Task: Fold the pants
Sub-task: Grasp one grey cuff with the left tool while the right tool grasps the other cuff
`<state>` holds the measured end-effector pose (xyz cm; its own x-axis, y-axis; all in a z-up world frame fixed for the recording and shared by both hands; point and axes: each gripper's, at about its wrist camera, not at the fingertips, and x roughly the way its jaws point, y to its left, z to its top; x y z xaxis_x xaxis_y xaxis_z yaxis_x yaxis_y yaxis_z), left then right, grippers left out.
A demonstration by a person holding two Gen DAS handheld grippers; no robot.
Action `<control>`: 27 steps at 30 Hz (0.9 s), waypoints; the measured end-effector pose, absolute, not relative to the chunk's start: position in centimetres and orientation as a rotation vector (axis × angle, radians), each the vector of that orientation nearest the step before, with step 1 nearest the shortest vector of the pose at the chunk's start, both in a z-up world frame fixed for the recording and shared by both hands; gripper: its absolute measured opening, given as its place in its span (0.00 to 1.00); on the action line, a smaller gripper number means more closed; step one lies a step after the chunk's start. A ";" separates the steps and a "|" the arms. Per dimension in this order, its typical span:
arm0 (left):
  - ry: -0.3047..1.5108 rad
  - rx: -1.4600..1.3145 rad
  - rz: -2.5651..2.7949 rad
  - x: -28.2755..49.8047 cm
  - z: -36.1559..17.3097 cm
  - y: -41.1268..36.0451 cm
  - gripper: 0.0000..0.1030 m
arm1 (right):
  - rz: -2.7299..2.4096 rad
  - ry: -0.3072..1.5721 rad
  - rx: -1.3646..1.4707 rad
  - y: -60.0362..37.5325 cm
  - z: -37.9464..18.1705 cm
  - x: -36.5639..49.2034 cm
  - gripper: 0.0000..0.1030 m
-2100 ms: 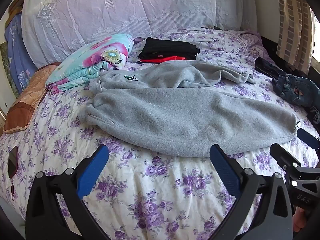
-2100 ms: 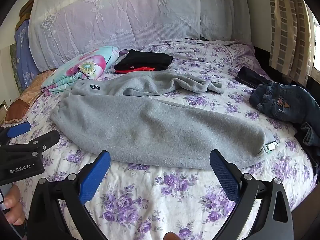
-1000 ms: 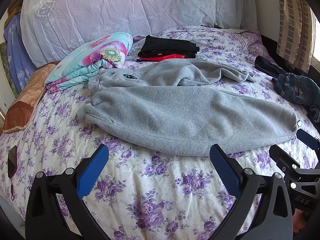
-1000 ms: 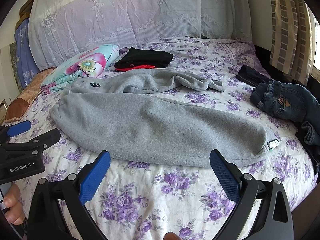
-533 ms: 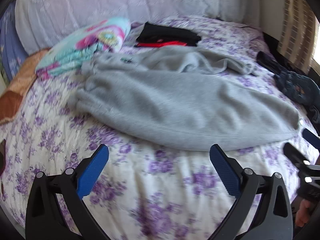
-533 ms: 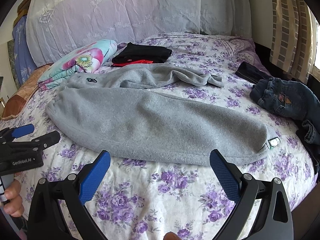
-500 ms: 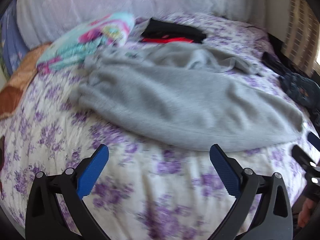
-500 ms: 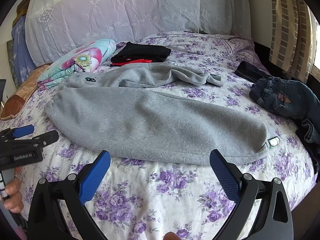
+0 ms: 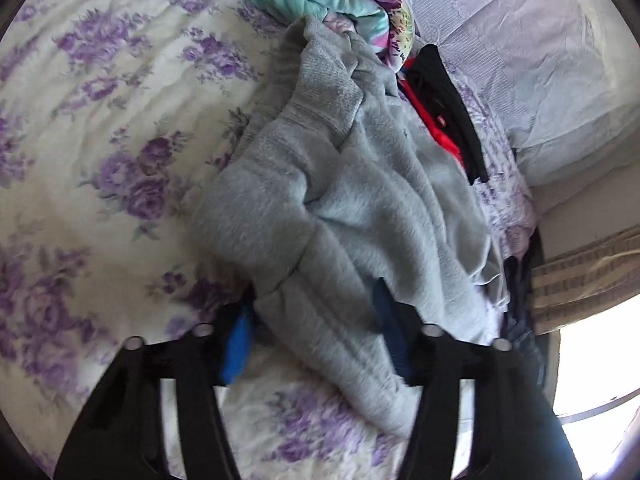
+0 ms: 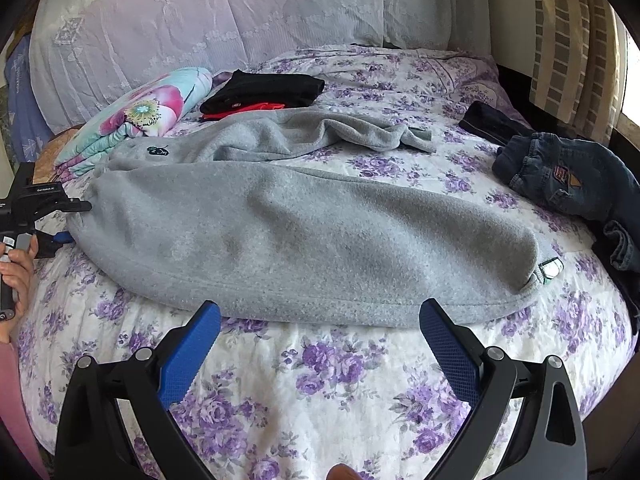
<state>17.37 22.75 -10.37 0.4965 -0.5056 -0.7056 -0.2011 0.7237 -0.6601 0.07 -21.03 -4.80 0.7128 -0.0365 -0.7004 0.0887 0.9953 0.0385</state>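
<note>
Grey pants [image 10: 304, 232] lie across the bed [image 10: 360, 380], left gripper [image 9: 316, 332] astride their waistband at the left edge, grip unclear; right gripper [image 10: 320, 344] wide open, empty, over bare front-edge sheet.

Fuzzy, matt fleece on the grey pants [image 10: 288, 224]. Thin printed cotton, slightly crinkled, on the floral bedsheet [image 10: 360, 376]. Coarse denim for the jeans [image 10: 560, 176] at right. Matt black plastic with textured blue pads [image 10: 448, 356] on the right gripper [image 10: 320, 344].
</note>
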 end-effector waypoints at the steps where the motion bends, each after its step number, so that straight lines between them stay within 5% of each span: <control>1: 1.057 -0.789 -0.215 17.7 -10.5 22.9 0.44 | -0.070 0.776 0.072 -21.1 -4.8 0.2 0.97; 3: 1.049 -0.794 -0.221 17.7 -10.7 23.1 0.25 | -0.071 0.779 0.072 -21.1 -4.9 0.2 0.97; 8: 0.910 -0.760 -0.249 14.9 -8.6 23.9 0.14 | -0.077 0.777 0.074 -21.5 -5.0 -0.2 0.97; 15: 0.690 -0.641 -0.281 4.4 -3.3 24.2 0.13 | -0.116 0.779 0.091 -23.5 -5.2 -1.2 0.97; 21: 0.717 -0.659 -0.136 -2.2 -5.6 28.3 0.14 | -0.132 0.803 0.115 -26.0 -6.6 -1.7 0.97; 27: 0.792 -0.571 -0.009 -4.4 -7.2 28.7 0.32 | -0.212 0.822 0.337 -32.7 -7.5 -3.1 0.97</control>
